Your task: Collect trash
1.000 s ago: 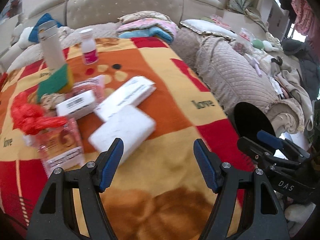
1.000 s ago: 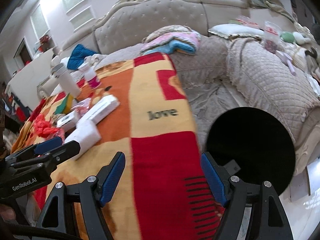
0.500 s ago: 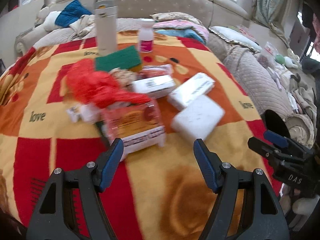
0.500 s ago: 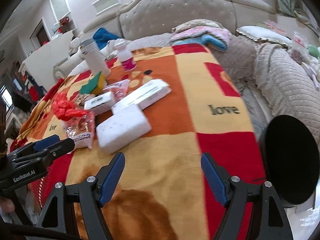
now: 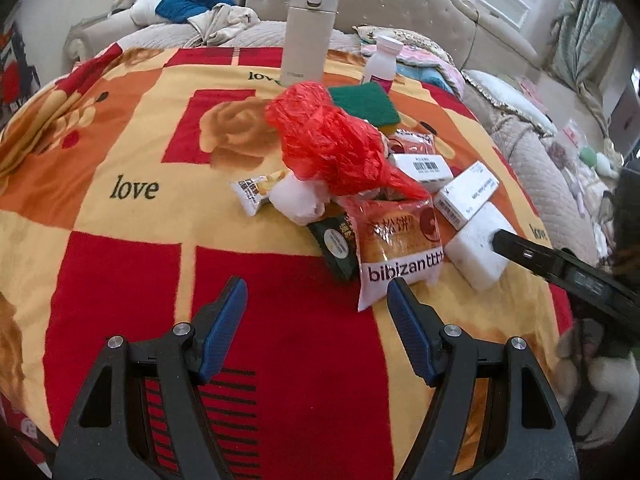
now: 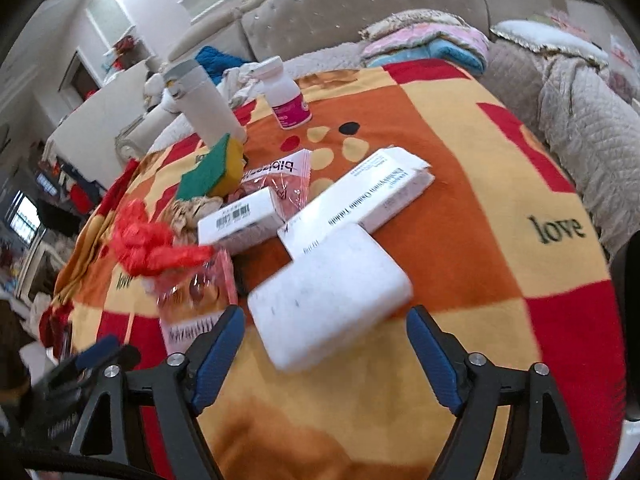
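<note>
A pile of trash lies on a red, orange and yellow blanket [image 5: 120, 264]. It holds a crumpled red plastic bag [image 5: 332, 148], a "bibizan" snack wrapper [image 5: 396, 248], a dark wrapper [image 5: 336, 244], a small snack packet [image 5: 252, 192], a crumpled tissue [image 5: 296, 204] and white boxes [image 5: 466, 194]. A white foam block [image 6: 328, 296] lies just ahead of my right gripper [image 6: 326, 344], which is open and empty. My left gripper [image 5: 316, 312] is open and empty, its right fingertip by the snack wrapper's near edge.
A white thermos [image 5: 308, 32], a pill bottle [image 5: 382, 60] and a green-and-yellow sponge [image 5: 366, 104] stand behind the pile. A beige sofa [image 6: 360, 12] with folded blankets lies beyond. A black round bin [image 6: 628, 320] is at the right edge.
Both grippers swung left and closer to the pile. The left view now centres on the red bag and wrappers; the right view has come up to the foam block. Both stay open.
</note>
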`<state>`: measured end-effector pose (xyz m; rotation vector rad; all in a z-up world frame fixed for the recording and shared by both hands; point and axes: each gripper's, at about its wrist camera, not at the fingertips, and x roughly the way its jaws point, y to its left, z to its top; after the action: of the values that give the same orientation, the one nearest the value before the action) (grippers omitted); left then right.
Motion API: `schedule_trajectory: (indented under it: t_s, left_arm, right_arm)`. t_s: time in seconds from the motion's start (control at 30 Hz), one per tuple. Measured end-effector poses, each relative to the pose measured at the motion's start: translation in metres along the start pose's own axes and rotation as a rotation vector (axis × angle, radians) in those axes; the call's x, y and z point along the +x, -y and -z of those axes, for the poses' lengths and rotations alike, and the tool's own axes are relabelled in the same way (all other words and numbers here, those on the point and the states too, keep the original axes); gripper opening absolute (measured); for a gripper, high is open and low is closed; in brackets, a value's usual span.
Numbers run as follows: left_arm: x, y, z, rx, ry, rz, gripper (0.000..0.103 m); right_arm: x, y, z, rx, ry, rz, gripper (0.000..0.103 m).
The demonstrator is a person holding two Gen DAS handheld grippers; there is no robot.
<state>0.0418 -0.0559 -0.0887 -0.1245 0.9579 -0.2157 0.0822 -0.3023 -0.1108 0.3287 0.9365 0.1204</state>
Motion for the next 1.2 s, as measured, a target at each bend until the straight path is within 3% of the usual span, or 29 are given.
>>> schedule_trajectory:
  t_s: [0.17, 0.27, 0.33, 0.4, 0.5, 0.77, 0.87, 1.03, 1.07, 1.2]
  left_arm:
    - [0.009, 0.004, -0.004, 0.000, -0.013, 0.017, 0.072]
    - [0.016, 0.009, -0.005, -0.002, -0.025, 0.030, 0.072]
    - [0.020, 0.013, -0.006, -0.002, -0.030, 0.041, 0.072]
    - [0.024, 0.017, -0.007, 0.002, -0.033, 0.048, 0.072]
    - [0.031, 0.024, -0.009, 0.005, -0.037, 0.066, 0.072]
    - [0.048, 0.032, -0.014, -0.008, -0.049, 0.105, 0.071]
    - [0.049, 0.034, -0.016, 0.000, -0.037, 0.127, 0.069]
    - [0.049, 0.037, -0.017, 0.015, -0.049, 0.157, 0.041]
    - [0.049, 0.038, -0.017, 0.018, -0.049, 0.162, 0.040]
    - [0.045, 0.042, -0.016, 0.045, -0.053, 0.167, 0.035]
  right_arm:
    - [0.025, -0.015, -0.010, 0.007, -0.016, 0.089, 0.096]
    - [0.029, -0.018, -0.010, -0.033, 0.003, 0.146, 0.096]
    - [0.031, -0.013, -0.009, -0.060, 0.009, 0.175, 0.083]
    - [0.031, -0.001, -0.009, -0.073, 0.006, 0.210, 0.053]
    - [0.012, 0.025, -0.009, -0.042, 0.017, 0.141, 0.030]
    - [-0.021, 0.043, 0.000, -0.097, 0.014, 0.030, 0.032]
    - [-0.024, 0.044, 0.000, -0.087, 0.026, 0.015, 0.056]
    - [-0.023, 0.033, -0.002, -0.117, 0.045, -0.002, 0.070]
    - [-0.021, 0.029, -0.003, -0.129, 0.055, -0.001, 0.076]
    - [-0.012, 0.014, -0.008, -0.193, 0.052, 0.039, 0.076]
